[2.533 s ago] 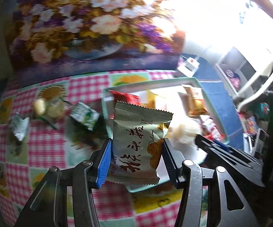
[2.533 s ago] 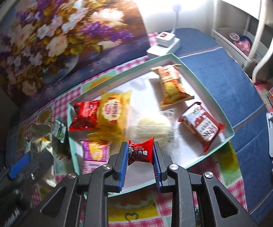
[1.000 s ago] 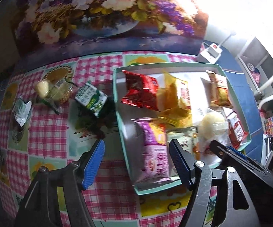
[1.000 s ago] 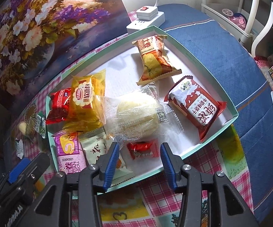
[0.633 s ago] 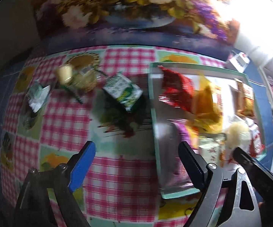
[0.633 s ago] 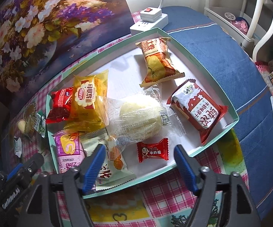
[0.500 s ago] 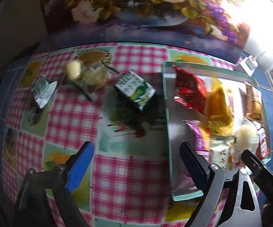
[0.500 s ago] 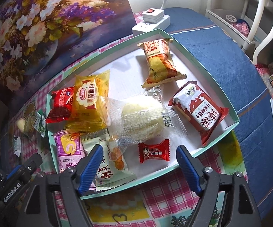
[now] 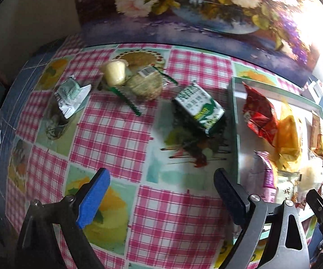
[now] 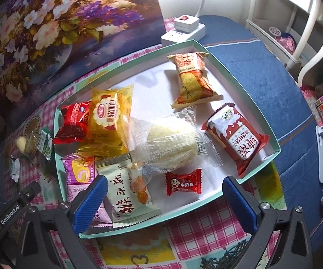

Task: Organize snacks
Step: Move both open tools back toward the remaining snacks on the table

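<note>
**Both tongs empty, left one lining up on the green pack**

I have both tongs open wide with nothing between their pads. My right tongs have just been opening and hang over the near edge of the teal tray, straddling the small red candy that lies loose on the tray floor, touching neither pad. The tray already carries a jumble of wrapped snacks.

My left tongs have also just been opening and hover over bare checked worktop, left of the tray. I judge this the step between a drop and the next pick.

The nearest loose snack is the green and white pack, just beside the tray's left wall. Its long axis runs diagonally, from upper left to lower right in the left wrist view, lower end toward the tray. To take it across its short side, I reckon I must move forward and roll the wrist.

Farther left lie a round cracker pack, a yellow jelly cup and a silvery green sachet.
</note>
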{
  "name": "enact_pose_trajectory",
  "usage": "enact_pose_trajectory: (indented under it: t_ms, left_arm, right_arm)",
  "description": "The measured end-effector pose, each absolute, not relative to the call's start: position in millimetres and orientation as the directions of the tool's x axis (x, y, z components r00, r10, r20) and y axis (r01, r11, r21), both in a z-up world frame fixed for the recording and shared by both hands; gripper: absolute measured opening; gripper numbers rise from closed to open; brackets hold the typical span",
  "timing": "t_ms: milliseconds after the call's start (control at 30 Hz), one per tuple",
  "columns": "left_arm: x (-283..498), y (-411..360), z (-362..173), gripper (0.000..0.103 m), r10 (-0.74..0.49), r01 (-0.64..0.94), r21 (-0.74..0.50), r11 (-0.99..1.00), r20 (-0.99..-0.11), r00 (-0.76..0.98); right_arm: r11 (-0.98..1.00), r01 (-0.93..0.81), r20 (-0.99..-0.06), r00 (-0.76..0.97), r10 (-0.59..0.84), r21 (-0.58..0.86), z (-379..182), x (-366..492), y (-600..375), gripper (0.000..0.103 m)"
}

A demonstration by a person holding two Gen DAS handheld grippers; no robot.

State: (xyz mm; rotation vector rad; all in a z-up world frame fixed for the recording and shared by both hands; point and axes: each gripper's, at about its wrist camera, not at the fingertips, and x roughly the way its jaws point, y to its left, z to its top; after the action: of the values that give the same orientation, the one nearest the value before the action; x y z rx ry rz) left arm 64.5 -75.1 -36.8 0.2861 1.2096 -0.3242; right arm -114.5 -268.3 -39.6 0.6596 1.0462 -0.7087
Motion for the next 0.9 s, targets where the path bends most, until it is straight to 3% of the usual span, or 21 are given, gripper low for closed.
enact_pose_trajectory:
  t_ms: [267,667,900]
  left_arm:
    - [90.3,-38.5,-42.0,0.094,-0.070,0.294,0.027,0.955,-0.946,0.315]
    - [125.5,41.9,-33.1,0.094,0.072,0.102,0.120,0.988,-0.921,0.383]
    - [132.8,65.6,-34.8,0.094,0.069,0.059,0.097,0.994,-0.926,0.371]
  right_arm:
    - [0.661,0.738,-0.916,0.347,-0.201,0.135,-31.6,-92.0,-246.3,0.103]
    - [0.757,0.635,-0.880,0.437,-0.186,0.155,-10.9,-49.2,-194.1,0.103]
    - [0.806,0.562,-0.867,0.479,-0.137,0.183,-8.6,-29.7,-164.5,0.103]
